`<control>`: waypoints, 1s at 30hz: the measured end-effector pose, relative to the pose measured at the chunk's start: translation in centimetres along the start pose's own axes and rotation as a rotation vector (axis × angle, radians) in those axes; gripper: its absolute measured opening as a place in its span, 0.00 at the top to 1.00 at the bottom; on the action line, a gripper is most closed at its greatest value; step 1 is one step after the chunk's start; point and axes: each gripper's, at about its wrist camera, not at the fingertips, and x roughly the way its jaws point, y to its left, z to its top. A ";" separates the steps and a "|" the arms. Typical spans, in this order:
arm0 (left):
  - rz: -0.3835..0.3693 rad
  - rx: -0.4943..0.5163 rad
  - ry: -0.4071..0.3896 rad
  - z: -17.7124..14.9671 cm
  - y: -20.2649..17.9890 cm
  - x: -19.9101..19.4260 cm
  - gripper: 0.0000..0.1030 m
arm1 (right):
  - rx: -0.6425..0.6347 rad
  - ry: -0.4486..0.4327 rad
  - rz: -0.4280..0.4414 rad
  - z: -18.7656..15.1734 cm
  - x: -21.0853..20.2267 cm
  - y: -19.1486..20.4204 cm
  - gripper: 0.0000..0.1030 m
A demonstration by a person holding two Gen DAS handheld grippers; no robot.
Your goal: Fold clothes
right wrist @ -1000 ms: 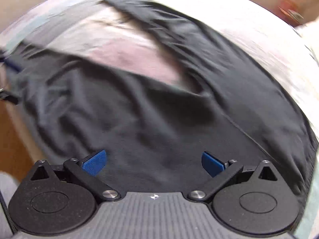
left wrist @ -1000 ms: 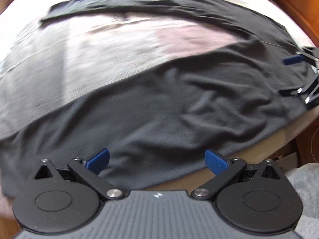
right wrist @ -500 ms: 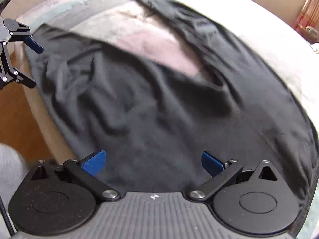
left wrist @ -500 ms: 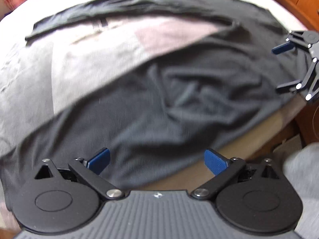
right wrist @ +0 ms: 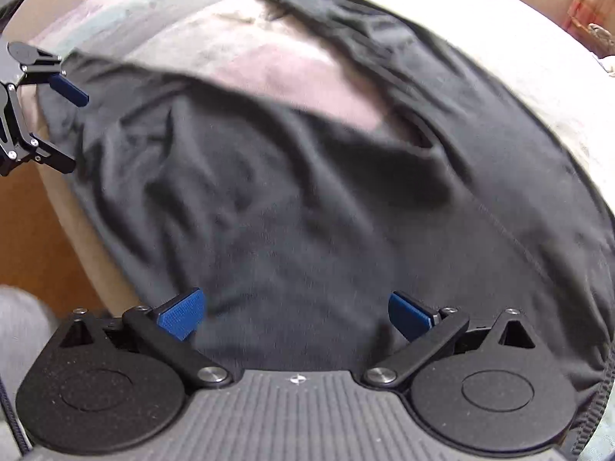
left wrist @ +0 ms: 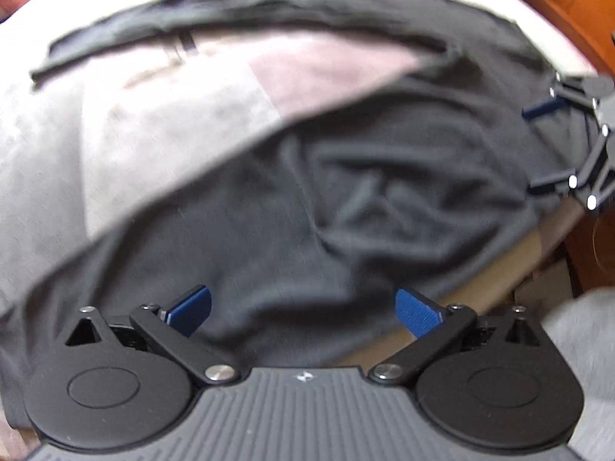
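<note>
Dark garment (left wrist: 346, 207) lies rumpled across a pale bed (left wrist: 127, 126), its near edge draping over the side. Left gripper (left wrist: 303, 309) hovers above the hem at 6 o'clock, blue pads spread wide and empty; right gripper (right wrist: 294, 313) likewise gapes over the cloth, apparently without touching, though blur obscures detail.

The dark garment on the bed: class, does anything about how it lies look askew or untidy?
Yes. The dark garment is not flat: creases bunch across its middle, and its near edge hangs over the side of the bed. Both the left tongs and the right tongs stand open, holding nothing.
</note>
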 end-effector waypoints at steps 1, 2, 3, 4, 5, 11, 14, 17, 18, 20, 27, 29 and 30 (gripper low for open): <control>0.011 -0.007 -0.026 0.6 0.3 -0.2 0.01 | 0.001 -0.034 -0.005 0.9 0.0 0.0 0.00; 0.022 -0.013 -0.051 1.1 0.7 -0.3 0.01 | 0.005 -0.066 -0.007 2.0 0.3 0.0 0.00; 0.029 -0.025 -0.057 1.6 1.2 0.1 0.01 | 0.023 -0.088 -0.001 3.0 0.7 0.0 0.00; 0.037 -0.038 -0.054 1.8 1.7 0.5 0.01 | 0.050 -0.107 0.010 4.1 1.2 -0.1 0.00; 0.049 -0.058 -0.047 1.8 2.3 0.9 0.02 | 0.071 -0.121 0.029 5.0 1.7 0.0 0.00; 0.133 -0.173 0.018 0.1 6.1 1.7 0.01 | 0.025 -0.169 0.196 8.7 4.5 2.5 0.00; 0.136 -0.247 0.036 -1.2 7.5 1.6 0.01 | 0.005 -0.150 0.213 10.1 6.5 3.6 0.00; 0.149 -0.268 0.029 -1.3 7.8 1.2 0.01 | 0.014 -0.154 0.155 11.1 7.5 3.7 0.00; 0.154 -0.272 0.025 -1.3 7.9 1.0 0.01 | 0.043 -0.148 0.152 11.5 7.4 3.4 0.00; 0.158 -0.269 0.010 -1.3 7.9 0.7 0.01 | 0.083 -0.166 0.165 11.9 6.5 2.9 0.00; 0.165 -0.304 0.019 -1.8 8.4 1.4 0.01 | 0.003 -0.126 0.251 10.1 5.5 5.5 0.00; 0.160 -0.312 0.018 -1.9 8.6 1.5 0.01 | 0.002 -0.117 0.225 9.9 6.9 6.0 0.00; 0.159 -0.309 0.019 -1.9 8.6 1.6 0.01 | -0.004 -0.131 0.209 10.1 7.4 6.1 0.00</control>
